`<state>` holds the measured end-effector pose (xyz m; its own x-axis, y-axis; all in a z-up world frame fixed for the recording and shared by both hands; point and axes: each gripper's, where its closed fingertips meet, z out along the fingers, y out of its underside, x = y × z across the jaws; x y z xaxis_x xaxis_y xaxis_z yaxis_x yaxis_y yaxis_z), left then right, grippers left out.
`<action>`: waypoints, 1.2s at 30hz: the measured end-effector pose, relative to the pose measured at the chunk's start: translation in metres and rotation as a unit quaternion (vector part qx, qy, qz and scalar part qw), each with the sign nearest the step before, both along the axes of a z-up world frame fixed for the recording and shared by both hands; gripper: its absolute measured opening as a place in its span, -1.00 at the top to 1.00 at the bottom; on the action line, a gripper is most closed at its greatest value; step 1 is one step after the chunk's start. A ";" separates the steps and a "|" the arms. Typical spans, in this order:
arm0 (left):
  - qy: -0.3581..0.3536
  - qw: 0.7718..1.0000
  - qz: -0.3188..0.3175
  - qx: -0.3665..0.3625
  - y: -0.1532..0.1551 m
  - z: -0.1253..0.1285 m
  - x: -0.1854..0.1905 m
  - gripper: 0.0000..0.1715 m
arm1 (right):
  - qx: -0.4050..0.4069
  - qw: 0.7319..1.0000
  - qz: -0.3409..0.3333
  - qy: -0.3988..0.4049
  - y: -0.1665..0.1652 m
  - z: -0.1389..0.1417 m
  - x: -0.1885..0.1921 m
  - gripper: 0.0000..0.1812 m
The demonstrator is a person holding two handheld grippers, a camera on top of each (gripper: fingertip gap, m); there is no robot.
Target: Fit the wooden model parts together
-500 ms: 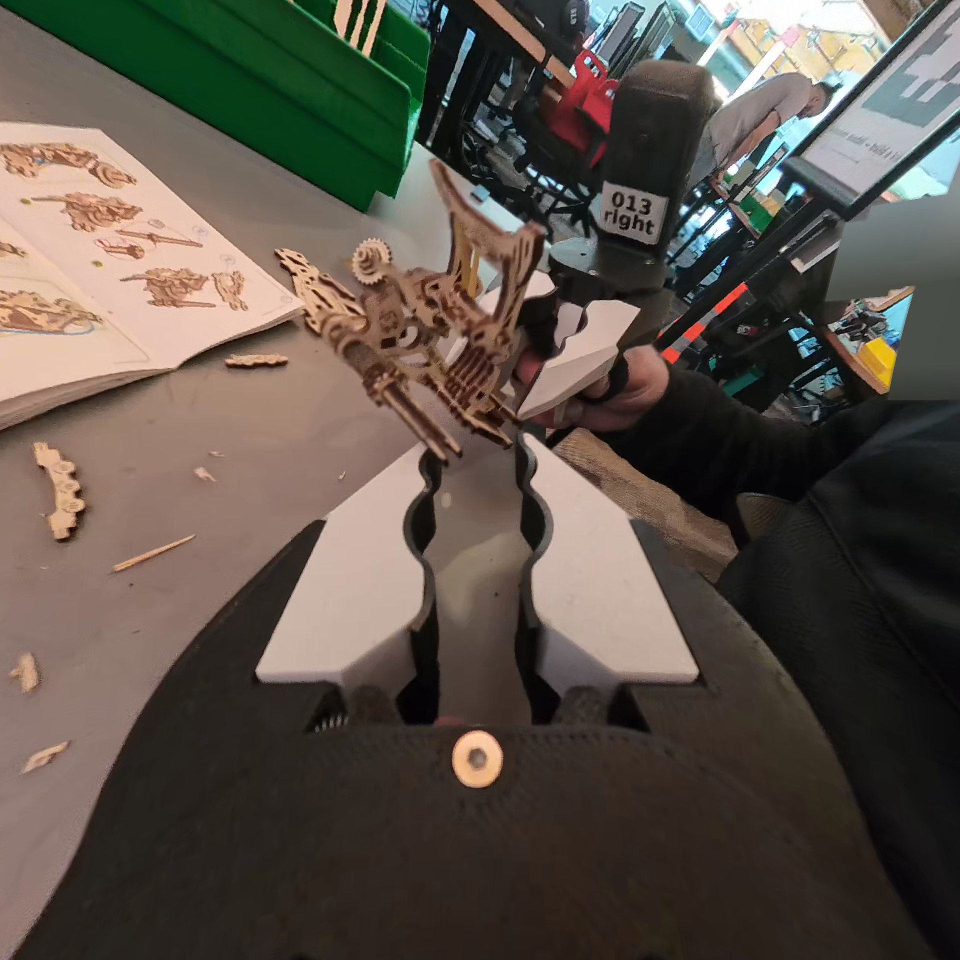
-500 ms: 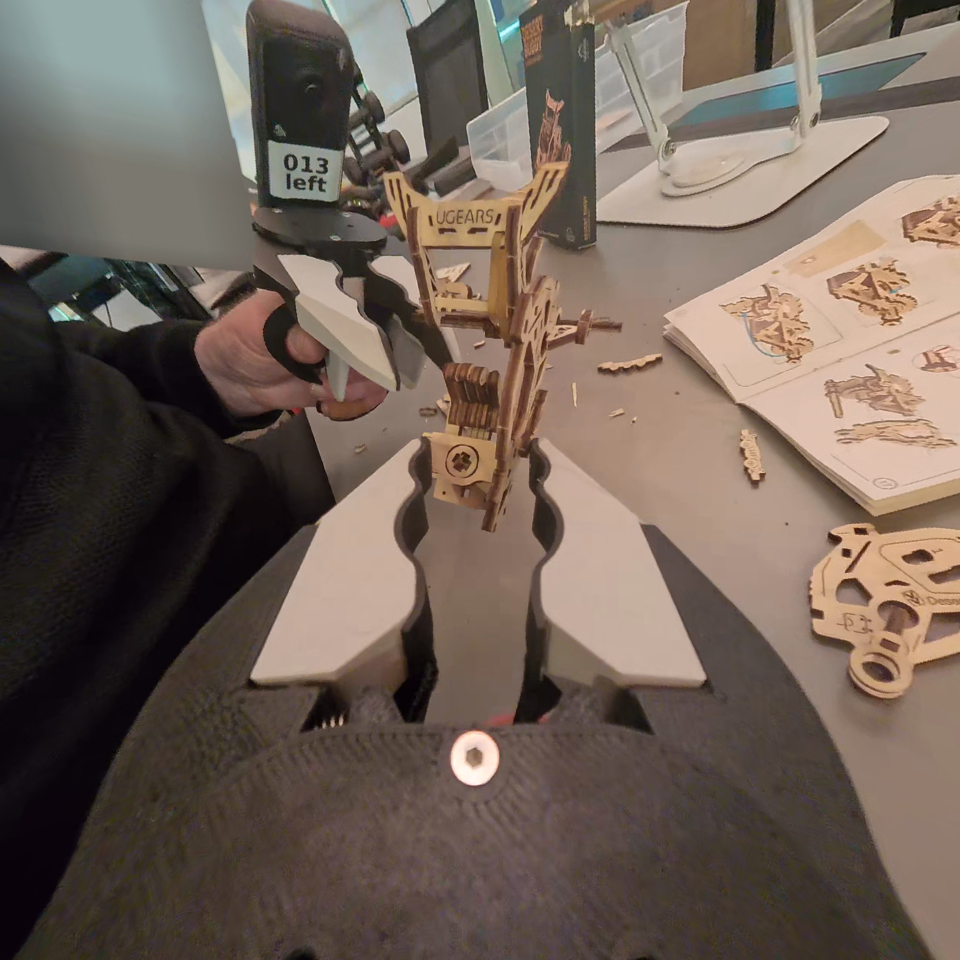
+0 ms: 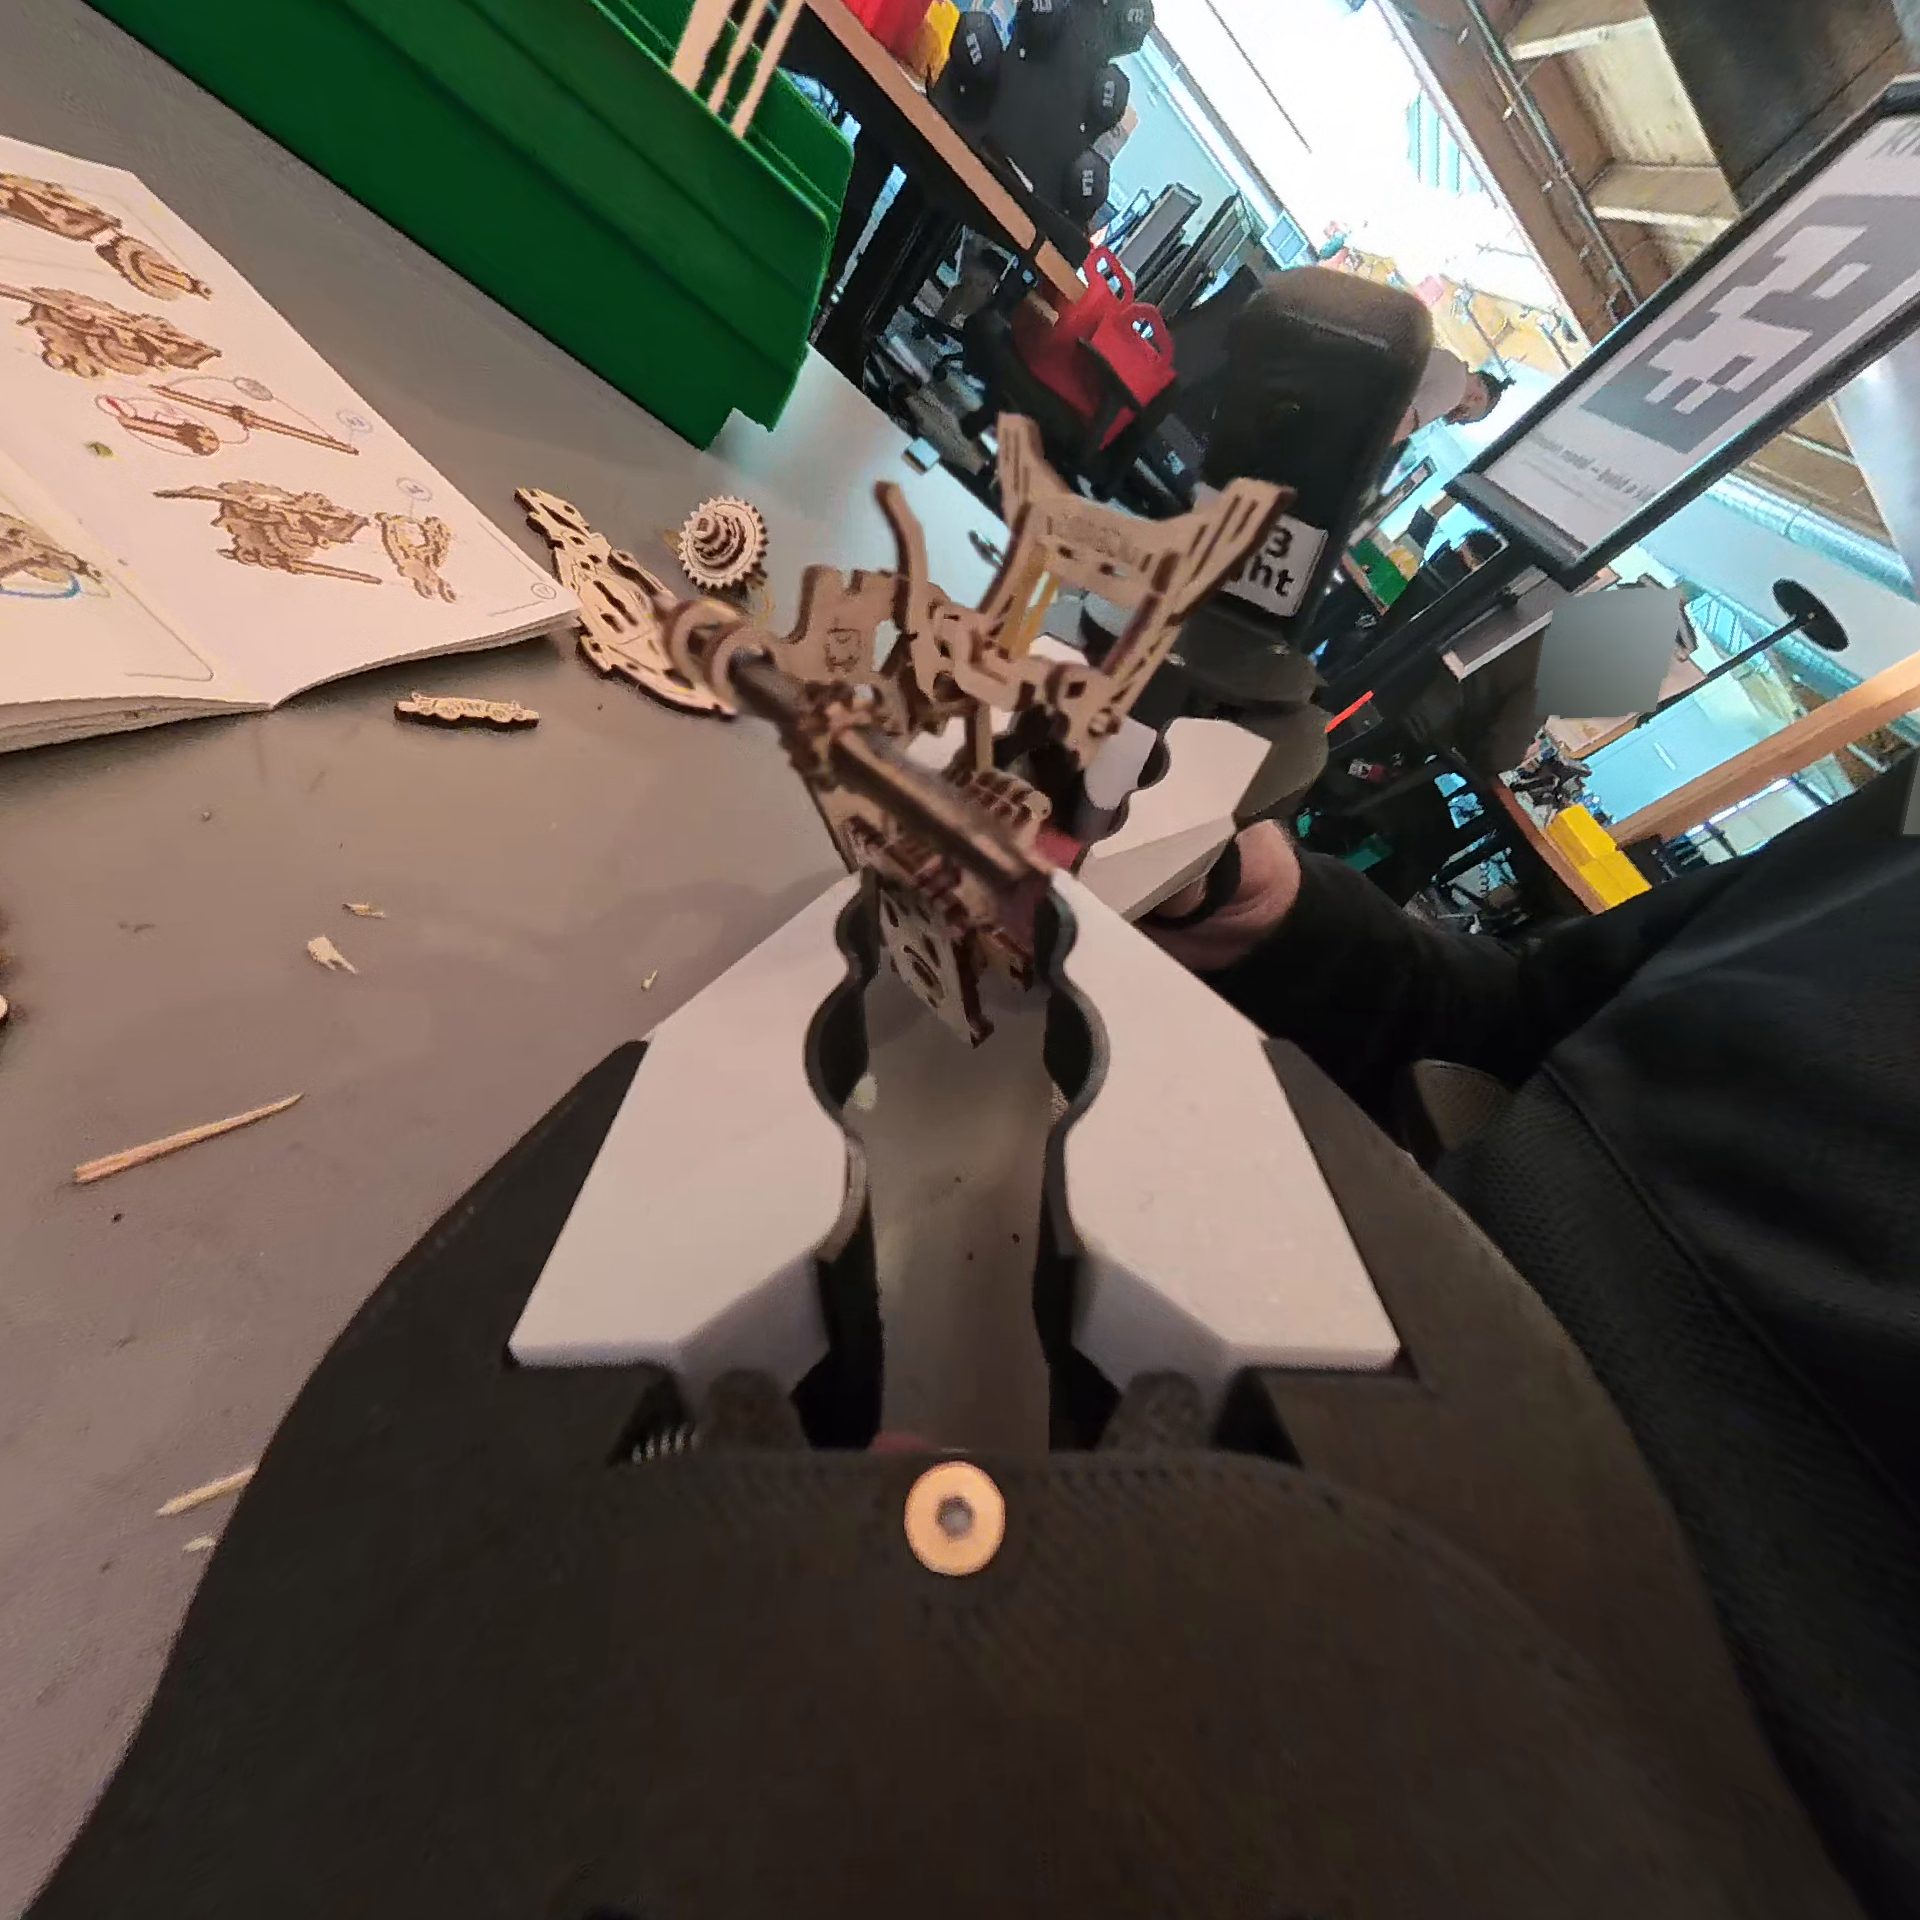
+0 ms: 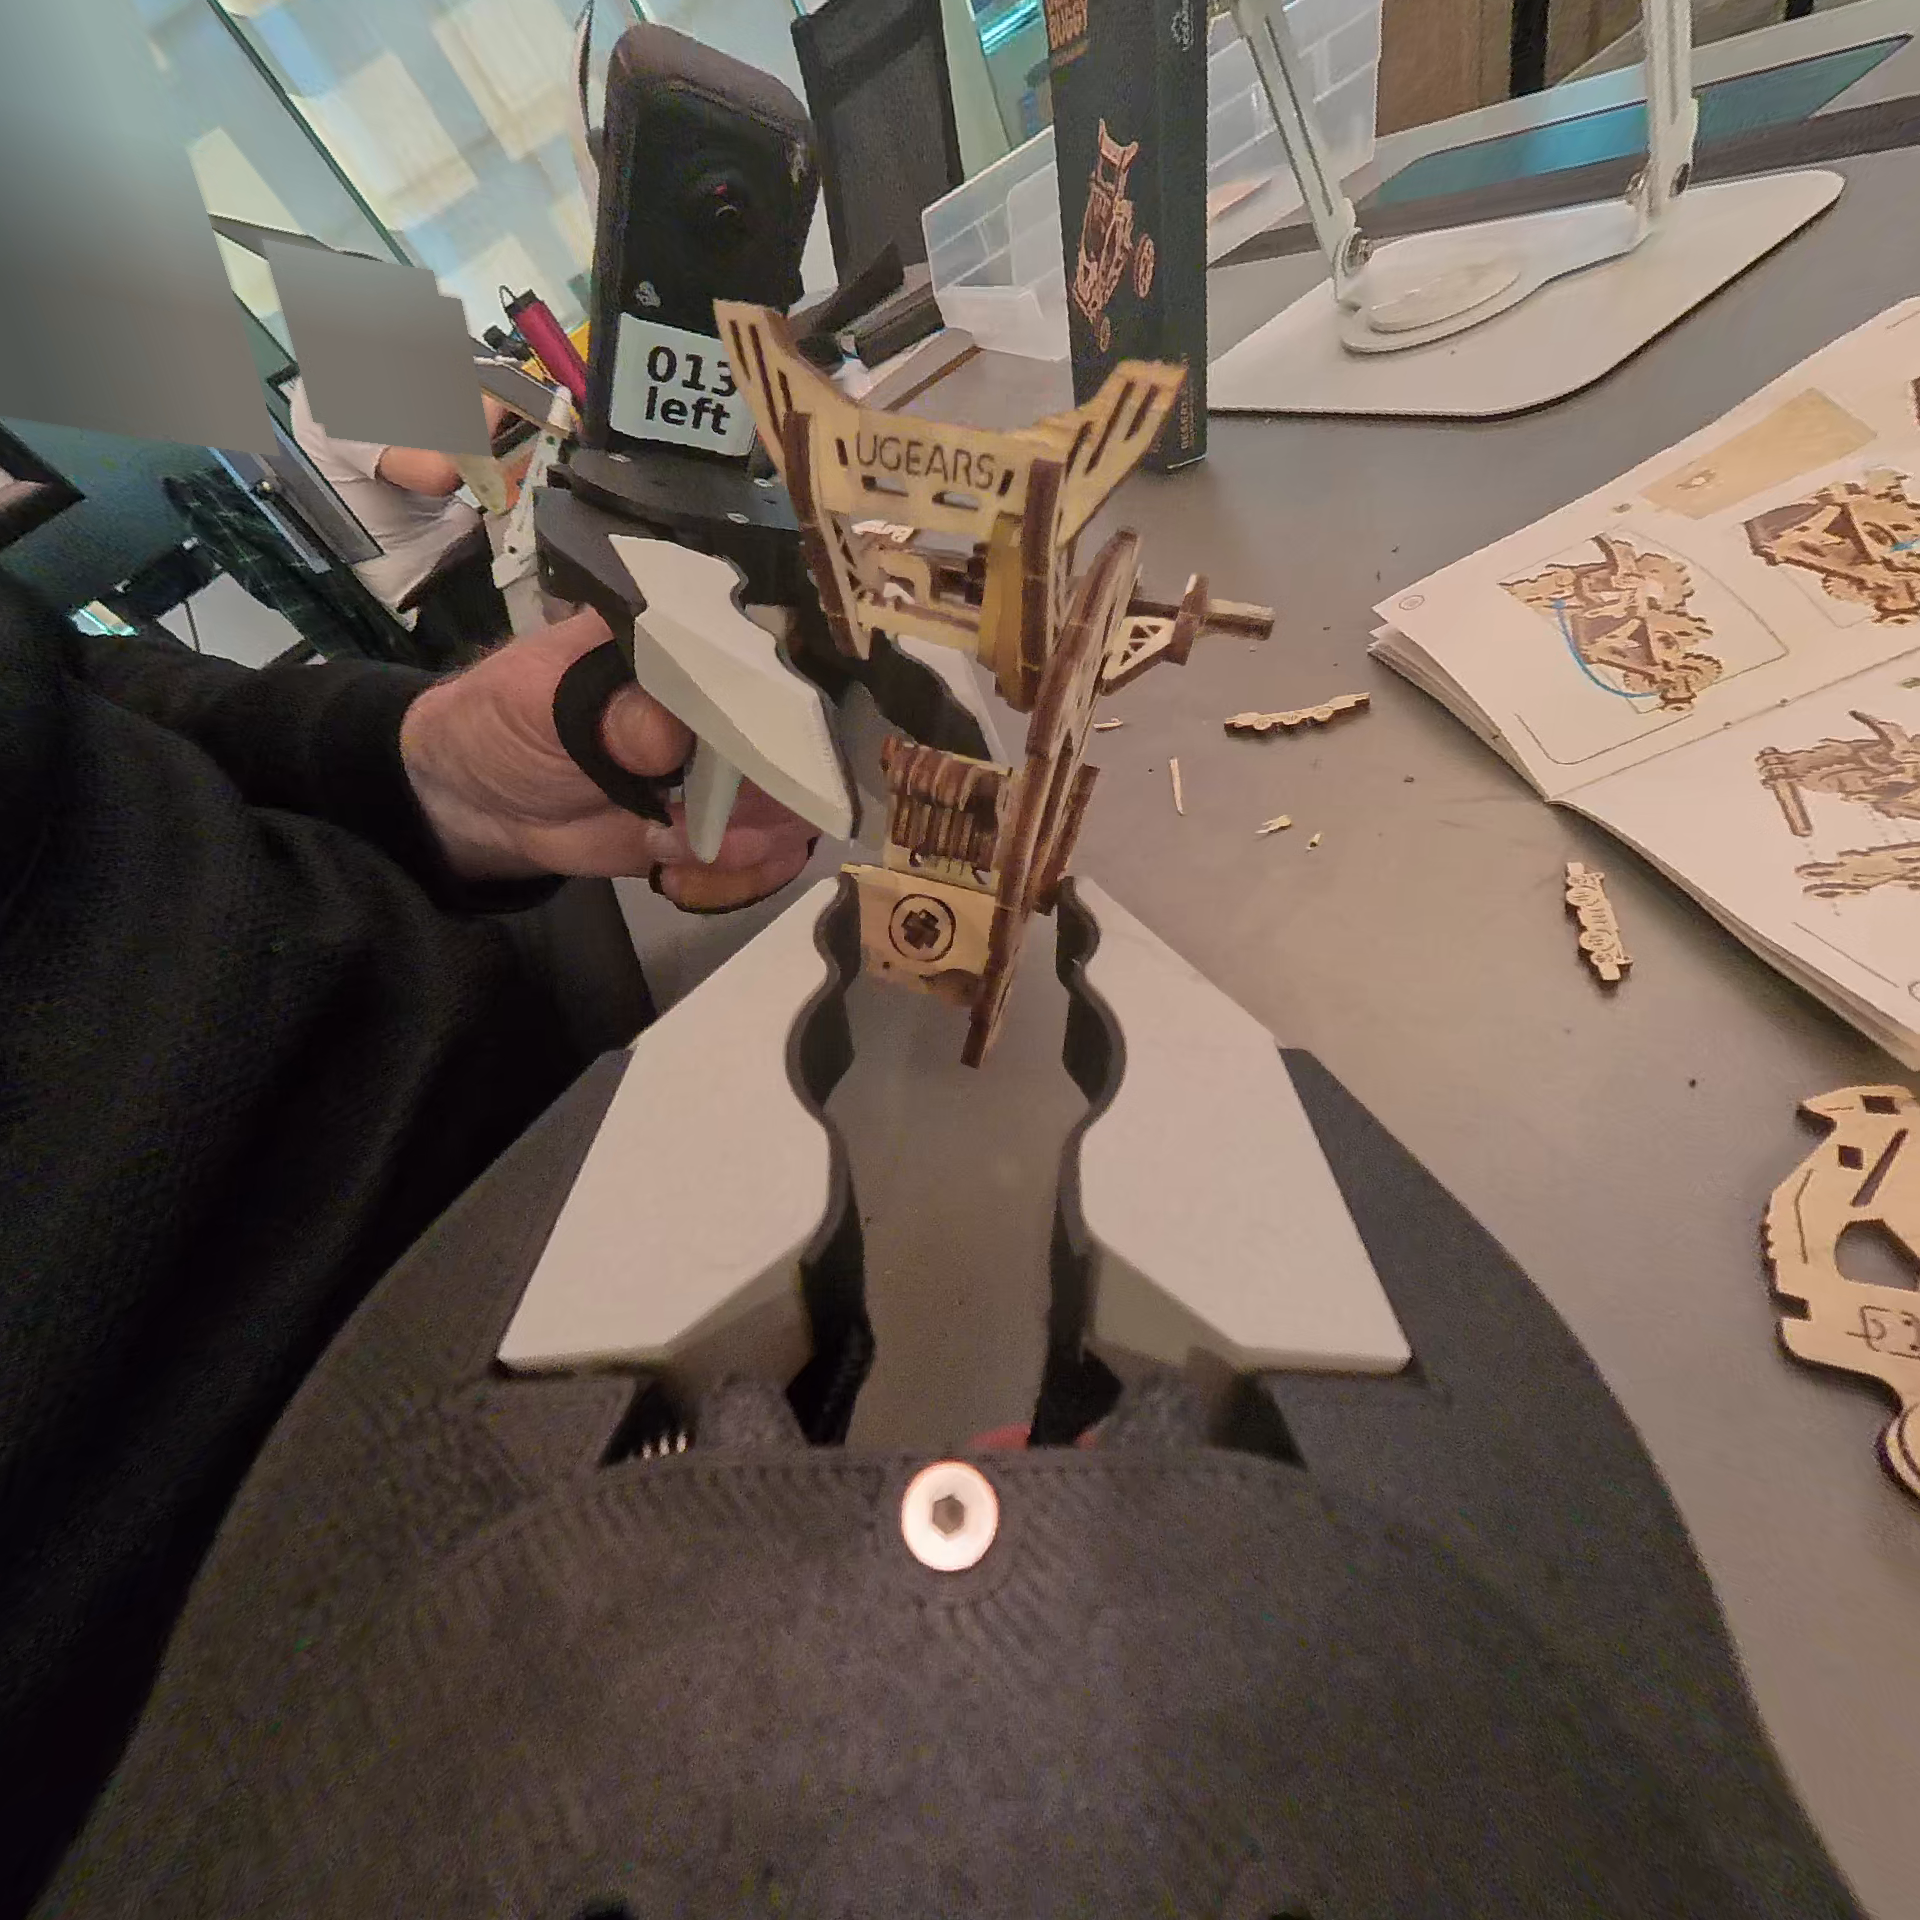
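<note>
Both claws meet on the wooden model (image 4: 966, 727), held up above the desk (image 4: 1403, 935): right claw (image 4: 951, 925) clamped on its base, left claw (image 3: 951, 925) closing around the same end. Squeeze gently, keeping the frame square.

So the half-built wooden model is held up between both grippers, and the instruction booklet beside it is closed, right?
Not quite: the instruction booklet lies open, its pictured pages showing in the right wrist view. The half-built wooden model is indeed held up between both grippers.
</note>
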<state>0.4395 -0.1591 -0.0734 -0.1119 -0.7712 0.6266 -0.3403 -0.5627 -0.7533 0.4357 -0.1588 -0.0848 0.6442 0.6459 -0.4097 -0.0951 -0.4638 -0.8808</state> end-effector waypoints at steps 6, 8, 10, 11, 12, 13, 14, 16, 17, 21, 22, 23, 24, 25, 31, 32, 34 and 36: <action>-0.012 0.999 0.006 -0.032 0.002 -0.001 0.001 0.77 | 0.003 1.000 -0.007 -0.017 0.003 -0.002 -0.001 0.64; -0.016 0.999 0.007 -0.042 0.004 -0.002 0.000 0.78 | 0.002 1.000 -0.008 -0.021 0.003 -0.003 -0.001 0.64; -0.019 0.999 0.010 -0.049 0.006 -0.002 -0.001 0.79 | 0.002 1.000 -0.007 -0.017 0.004 -0.001 -0.001 0.65; -0.022 0.998 0.011 -0.052 0.006 -0.001 -0.001 0.80 | 0.002 1.000 -0.008 -0.014 0.005 0.000 -0.001 0.65; -0.025 0.998 0.013 -0.056 0.007 -0.001 -0.001 0.80 | 0.001 1.000 -0.008 -0.014 0.005 0.001 -0.001 0.64; -0.029 0.998 0.014 -0.059 0.008 0.000 -0.001 0.80 | 0.001 1.000 -0.008 -0.015 0.006 0.001 -0.001 0.64; -0.033 0.997 0.015 -0.061 0.009 0.001 -0.001 0.80 | 0.001 1.000 -0.010 -0.014 0.007 0.002 -0.001 0.64; -0.040 0.997 0.017 -0.065 0.010 0.002 -0.002 0.80 | -0.001 1.000 -0.014 -0.009 0.009 0.003 0.000 0.64; -0.044 0.997 0.021 -0.066 0.011 0.003 -0.002 0.81 | -0.003 1.000 -0.015 -0.005 0.009 0.004 0.001 0.63; -0.062 0.995 0.030 -0.072 0.016 0.007 -0.003 0.81 | -0.013 0.999 -0.032 0.009 0.013 0.006 0.007 0.60; -0.064 0.995 0.031 -0.069 0.016 0.007 -0.002 0.81 | -0.015 0.999 -0.038 0.013 0.014 0.006 0.009 0.60; -0.066 0.995 0.030 -0.068 0.016 0.008 -0.002 0.82 | -0.017 0.999 -0.042 0.019 0.015 0.007 0.011 0.60; -0.066 0.995 0.034 -0.064 0.017 0.008 -0.002 0.82 | -0.019 0.998 -0.045 0.028 0.016 0.009 0.012 0.61; -0.065 0.996 0.037 -0.058 0.018 0.007 -0.002 0.82 | -0.020 0.998 -0.050 0.039 0.016 0.011 0.014 0.61; -0.066 0.996 0.052 -0.032 0.024 0.007 -0.001 0.82 | -0.029 0.994 -0.078 0.067 0.023 0.018 0.021 0.69; -0.065 0.996 0.057 -0.027 0.026 0.007 -0.001 0.82 | -0.030 0.994 -0.082 0.064 0.023 0.018 0.021 0.71; -0.065 0.996 0.064 -0.023 0.028 0.006 0.000 0.82 | -0.030 0.994 -0.078 0.065 0.024 0.020 0.018 0.82; -0.064 0.995 0.072 -0.014 0.029 0.006 0.000 0.82 | -0.034 0.994 -0.083 0.068 0.026 0.020 0.018 0.84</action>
<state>0.4394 -0.1299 -0.0674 -0.0819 -0.7673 0.6360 -0.1565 -0.6203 -0.7686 0.4538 -0.1332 -0.0651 0.6752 0.5031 -0.5395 -0.2920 -0.4894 -0.8217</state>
